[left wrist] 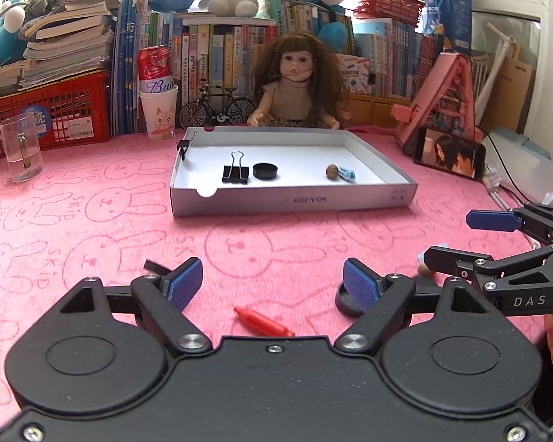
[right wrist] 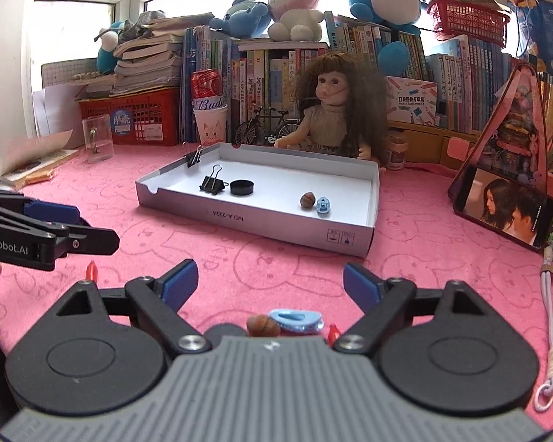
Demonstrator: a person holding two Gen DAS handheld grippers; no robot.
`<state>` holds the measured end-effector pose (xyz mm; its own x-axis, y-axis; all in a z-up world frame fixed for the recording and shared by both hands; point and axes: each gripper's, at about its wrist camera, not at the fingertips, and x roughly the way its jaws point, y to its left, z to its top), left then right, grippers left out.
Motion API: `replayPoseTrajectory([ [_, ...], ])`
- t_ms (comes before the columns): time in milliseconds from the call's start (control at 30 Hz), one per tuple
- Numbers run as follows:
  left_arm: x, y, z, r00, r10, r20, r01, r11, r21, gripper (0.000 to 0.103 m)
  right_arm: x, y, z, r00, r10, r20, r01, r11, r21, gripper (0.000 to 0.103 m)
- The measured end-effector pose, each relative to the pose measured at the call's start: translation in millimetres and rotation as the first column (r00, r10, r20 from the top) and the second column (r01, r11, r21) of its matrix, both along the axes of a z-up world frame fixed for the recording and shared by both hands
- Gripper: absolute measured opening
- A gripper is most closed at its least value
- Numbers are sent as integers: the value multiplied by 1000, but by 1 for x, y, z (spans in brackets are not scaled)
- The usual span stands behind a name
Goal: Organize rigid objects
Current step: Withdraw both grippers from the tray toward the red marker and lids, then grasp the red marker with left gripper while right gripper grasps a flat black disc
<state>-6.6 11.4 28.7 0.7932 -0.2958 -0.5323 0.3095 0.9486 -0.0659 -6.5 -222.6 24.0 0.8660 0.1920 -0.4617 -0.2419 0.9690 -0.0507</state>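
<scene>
A shallow white box tray (left wrist: 291, 202) (right wrist: 261, 221) lies on the pink cloth. In it are a black binder clip (left wrist: 236, 173) (right wrist: 214, 183), a black round cap (left wrist: 265, 170) (right wrist: 242, 188), a brown nut (left wrist: 331, 171) (right wrist: 308, 199) and a small blue piece (left wrist: 347, 174) (right wrist: 323, 206). My left gripper (left wrist: 272, 281) is open and empty above a red pen-like piece (left wrist: 263, 322), with a black cap (left wrist: 346, 302) by its right finger. My right gripper (right wrist: 271, 283) is open and empty; a nut (right wrist: 263, 326) and a blue piece (right wrist: 295, 319) lie just below it.
Another binder clip (left wrist: 183, 146) is clipped on the tray's left wall. A doll (left wrist: 295, 84), a toy bicycle (left wrist: 217, 108), a paper cup with a can (left wrist: 158, 110), a clear glass (left wrist: 21, 151), a phone (left wrist: 449, 154) and books stand behind. White cords (right wrist: 551, 331) lie at the right.
</scene>
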Motion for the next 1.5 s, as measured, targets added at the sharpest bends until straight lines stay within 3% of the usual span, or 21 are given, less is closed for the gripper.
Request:
replayPoseTrajectory([
  [200,-12,2,-12,999,-27,-17,27,999,18,76,-14,0,-7,999,28,-32,-28,999,18,91],
  [600,-3,5,-29,998,-31,-50,33,998,49,60,-20,14,-18,993,85,-86,-86,996,-5,64],
  [667,-3,5,-32,999,-31,-42,33,998,54,59,-18,15,-20,992,80,-93,-81,997,-7,50],
  [733,-3,4,-33,999,-37,-32,39,997,71,60,-16,15,-21,993,70,-100,-71,997,-3,44],
  [1000,-5,1,-35,999,-37,-13,38,995,88,60,-12,17,-25,993,62,-104,-63,998,-12,41],
  [1167,-2,3,-33,998,-53,-16,55,994,93,54,-10,17,-25,993,59,-102,-61,998,-10,41],
  [1367,3,3,-33,994,-108,-12,109,986,125,54,-11,16,-25,993,69,-98,-72,997,-20,42],
  [1500,2,4,-33,991,-134,-19,135,985,108,46,-12,16,-25,992,81,-101,-84,996,-23,39],
])
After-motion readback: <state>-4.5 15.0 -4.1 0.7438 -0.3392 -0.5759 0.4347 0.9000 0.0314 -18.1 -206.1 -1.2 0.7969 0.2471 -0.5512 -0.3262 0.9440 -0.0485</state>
